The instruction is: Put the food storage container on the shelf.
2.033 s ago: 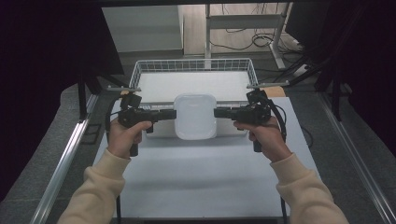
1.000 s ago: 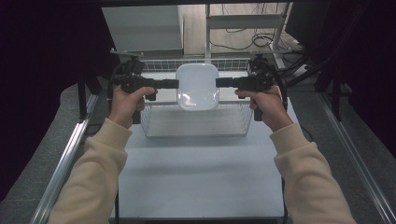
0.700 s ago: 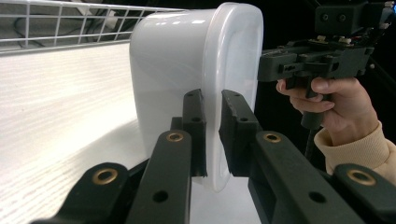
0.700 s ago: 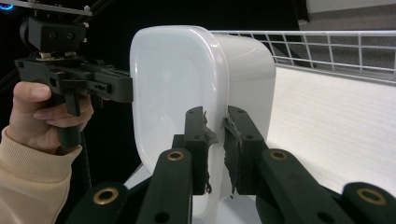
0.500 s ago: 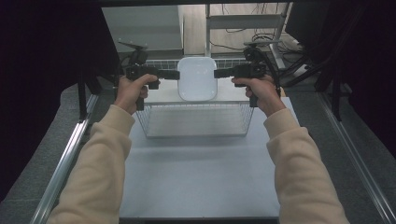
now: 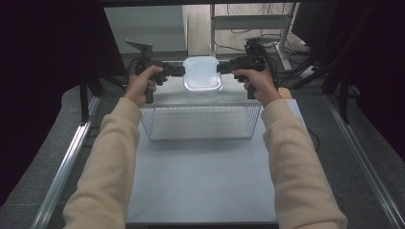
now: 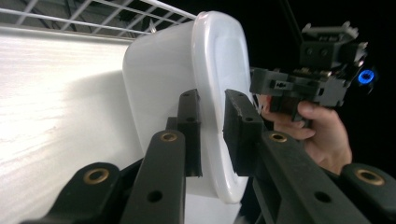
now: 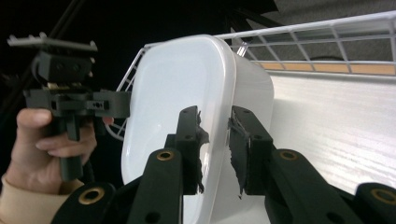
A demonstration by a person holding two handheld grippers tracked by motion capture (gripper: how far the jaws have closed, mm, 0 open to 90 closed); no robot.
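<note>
A white lidded plastic container [image 6: 202,72] hangs in the air over the far side of a wire basket [image 6: 200,121]. My left gripper [image 6: 180,70] is shut on its left rim and my right gripper [image 6: 220,67] on its right rim. In the left gripper view the jaws [image 7: 212,135] pinch the lid edge of the container [image 7: 187,70], with the right gripper [image 7: 256,86] clamped on the far side. The right gripper view mirrors this: its jaws [image 8: 215,140] squeeze the rim of the container [image 8: 173,93], and the left gripper [image 8: 123,105] holds the opposite edge.
The wire basket stands on a white tabletop [image 6: 200,181], which has bare room in front of it. Basket wires [image 7: 116,14] [image 8: 327,37] run close behind the container. Metal rails [image 6: 67,162] flank the table, and dark screens and desk legs stand beyond.
Both grippers have lifted the container off the tabletop and carried it away from the person, over the wire basket. Their hold on its two rims has stayed the same.
</note>
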